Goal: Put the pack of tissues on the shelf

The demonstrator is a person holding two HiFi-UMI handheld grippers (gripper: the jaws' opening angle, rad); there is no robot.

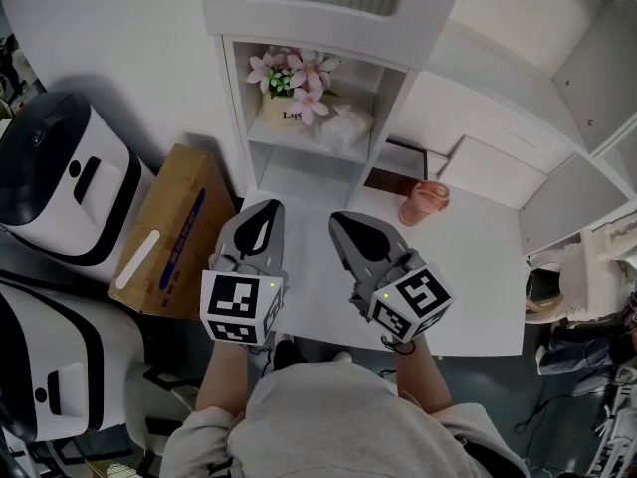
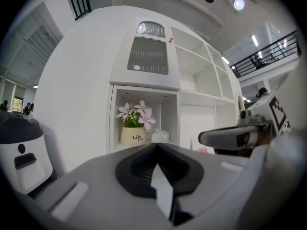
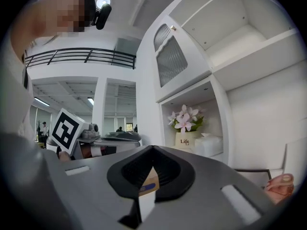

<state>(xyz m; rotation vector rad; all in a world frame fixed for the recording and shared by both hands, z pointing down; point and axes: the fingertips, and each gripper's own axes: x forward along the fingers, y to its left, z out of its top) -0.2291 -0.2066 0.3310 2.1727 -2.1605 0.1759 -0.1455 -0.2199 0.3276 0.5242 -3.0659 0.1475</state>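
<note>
Evidently neither tool carries anything: the left gripper (image 1: pixel 265 210) has its grey jaws pressed together with nothing between them, and the right gripper (image 1: pixel 341 219) likewise shows its jaws meeting at the tip, with only a brown cardboard box (image 1: pixel 174 229) glimpsed through the hollow behind them. Both are held level and side by side close to the person's body, above the near edge of the white tabletop (image 1: pixel 468 277) and pointing toward the shelving, a pose that suits hands with no load. Farther along, a pink plastic cup (image 1: pixel 423 203) stands alone on the tabletop, well apart from the jaws. Beyond it, in the open white shelf compartment (image 1: pixel 299 150), the soft white plastic-wrapped pack of tissues (image 1: pixel 344 125) lies just beside a cream pot of pink flowers (image 1: pixel 286 103), tucked toward the right wall. Judged from this, the placing looks done.
</note>
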